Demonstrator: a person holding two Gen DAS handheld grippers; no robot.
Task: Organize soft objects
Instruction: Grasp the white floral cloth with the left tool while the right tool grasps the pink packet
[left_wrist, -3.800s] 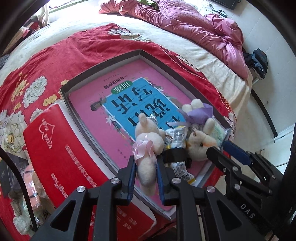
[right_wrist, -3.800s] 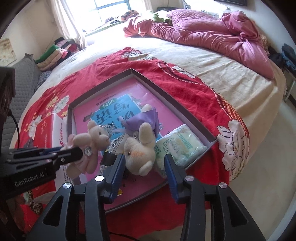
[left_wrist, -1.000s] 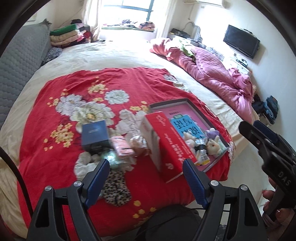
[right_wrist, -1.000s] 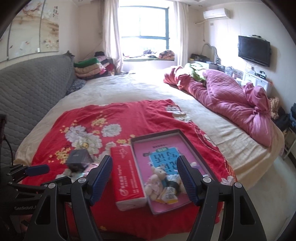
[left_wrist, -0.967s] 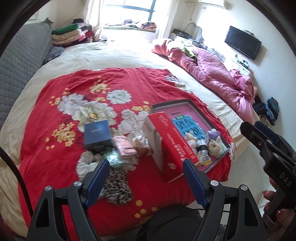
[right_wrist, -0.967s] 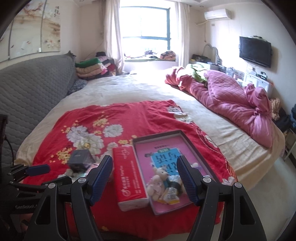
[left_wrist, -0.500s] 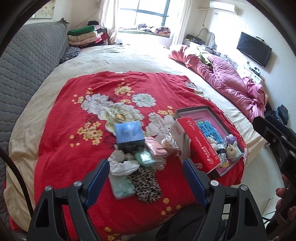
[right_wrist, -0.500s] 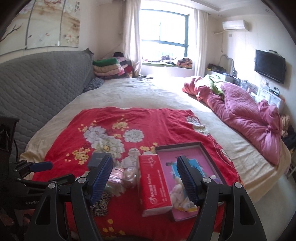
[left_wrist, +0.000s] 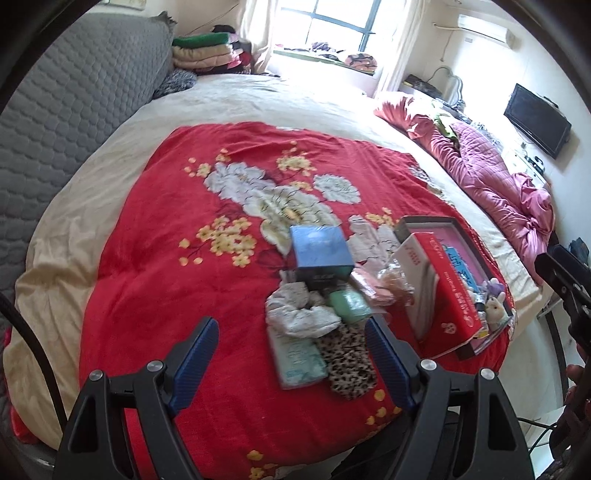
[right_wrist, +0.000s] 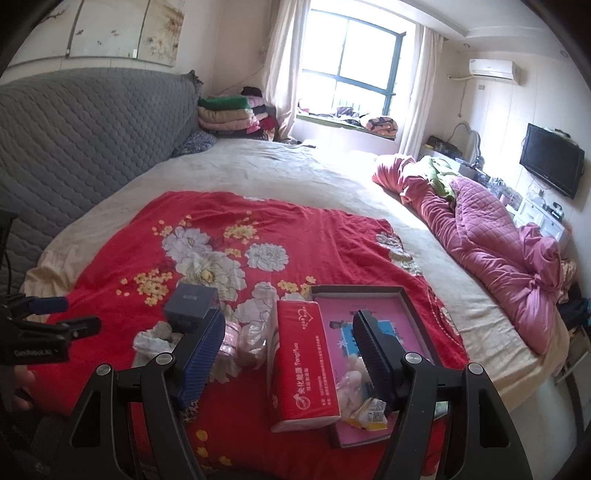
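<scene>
Wide open stretch of red blanket (left_wrist: 155, 258) on the near left, nothing on it. Further right, crowded: blue box (left_wrist: 319, 254), white cloth (left_wrist: 299, 314), leopard pouch (left_wrist: 349, 363), then red tissue box (right_wrist: 303, 362) tight against the tray (right_wrist: 417, 310).

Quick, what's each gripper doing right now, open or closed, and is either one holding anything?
Left gripper: open, holding nothing, above the red blanket.
Right gripper: open, holding nothing.
</scene>
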